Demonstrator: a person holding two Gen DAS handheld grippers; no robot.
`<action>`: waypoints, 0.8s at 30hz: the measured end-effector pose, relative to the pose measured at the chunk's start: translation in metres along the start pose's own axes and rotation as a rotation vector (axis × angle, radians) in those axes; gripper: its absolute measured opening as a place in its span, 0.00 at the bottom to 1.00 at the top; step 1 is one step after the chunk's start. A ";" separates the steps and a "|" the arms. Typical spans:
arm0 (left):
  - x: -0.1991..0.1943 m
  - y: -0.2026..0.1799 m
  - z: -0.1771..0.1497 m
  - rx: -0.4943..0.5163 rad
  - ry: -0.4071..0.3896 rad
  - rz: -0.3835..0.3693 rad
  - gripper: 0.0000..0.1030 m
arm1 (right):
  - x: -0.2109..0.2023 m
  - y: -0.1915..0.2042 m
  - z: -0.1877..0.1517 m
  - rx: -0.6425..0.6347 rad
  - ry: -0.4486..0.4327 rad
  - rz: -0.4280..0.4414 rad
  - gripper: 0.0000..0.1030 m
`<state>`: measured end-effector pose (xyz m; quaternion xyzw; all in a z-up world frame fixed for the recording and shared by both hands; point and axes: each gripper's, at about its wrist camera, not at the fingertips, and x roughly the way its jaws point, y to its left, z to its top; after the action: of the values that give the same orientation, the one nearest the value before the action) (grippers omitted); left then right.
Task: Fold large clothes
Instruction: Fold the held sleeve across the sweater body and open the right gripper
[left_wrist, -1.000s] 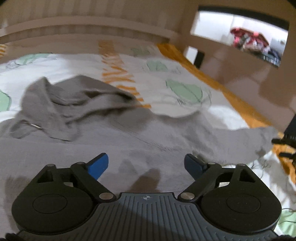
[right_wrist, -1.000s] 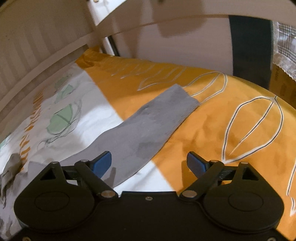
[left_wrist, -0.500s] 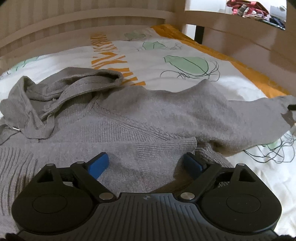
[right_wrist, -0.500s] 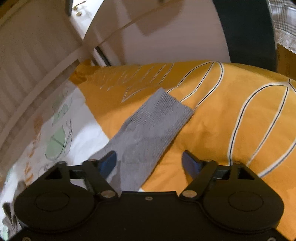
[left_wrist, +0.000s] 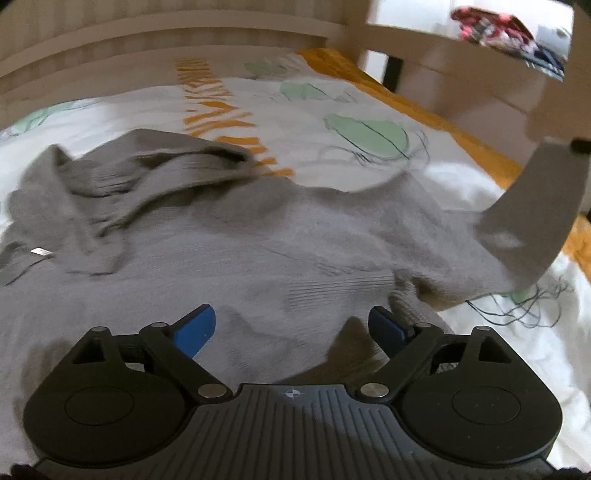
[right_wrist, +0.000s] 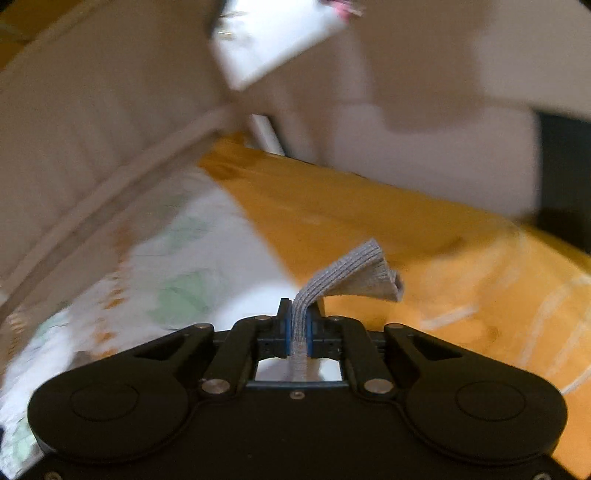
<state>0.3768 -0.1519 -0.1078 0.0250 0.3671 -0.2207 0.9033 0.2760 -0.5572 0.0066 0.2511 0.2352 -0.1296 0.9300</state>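
Note:
A grey knit hooded sweater (left_wrist: 236, 251) lies spread on the bed, its hood bunched at the upper left. My left gripper (left_wrist: 291, 328) is open just above the sweater's lower body, holding nothing. My right gripper (right_wrist: 299, 325) is shut on the grey sleeve cuff (right_wrist: 354, 277), which sticks up out of the blue pads. In the left wrist view the sleeve (left_wrist: 532, 214) is lifted off the bed at the far right, with a bit of the right gripper at its top.
The bed cover (left_wrist: 325, 107) is white with green leaves and orange marks, with an orange part (right_wrist: 369, 221) on the right. A beige headboard (left_wrist: 147, 48) runs behind. A wall and shelf stand to the right.
My right gripper closed on the sleeve cuff and raised it off the bed. The left gripper stayed open over the sweater body, shifting only slightly.

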 end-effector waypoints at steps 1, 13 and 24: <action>-0.008 0.007 -0.001 -0.017 -0.010 -0.001 0.88 | -0.005 0.017 0.003 -0.024 -0.005 0.029 0.13; -0.099 0.138 -0.025 -0.236 -0.083 0.103 0.87 | -0.020 0.244 -0.050 -0.226 0.077 0.433 0.13; -0.145 0.197 -0.034 -0.312 -0.116 0.117 0.88 | 0.032 0.347 -0.192 -0.356 0.295 0.550 0.13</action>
<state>0.3450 0.0880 -0.0582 -0.1069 0.3423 -0.1090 0.9271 0.3568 -0.1679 -0.0149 0.1553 0.3094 0.2062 0.9152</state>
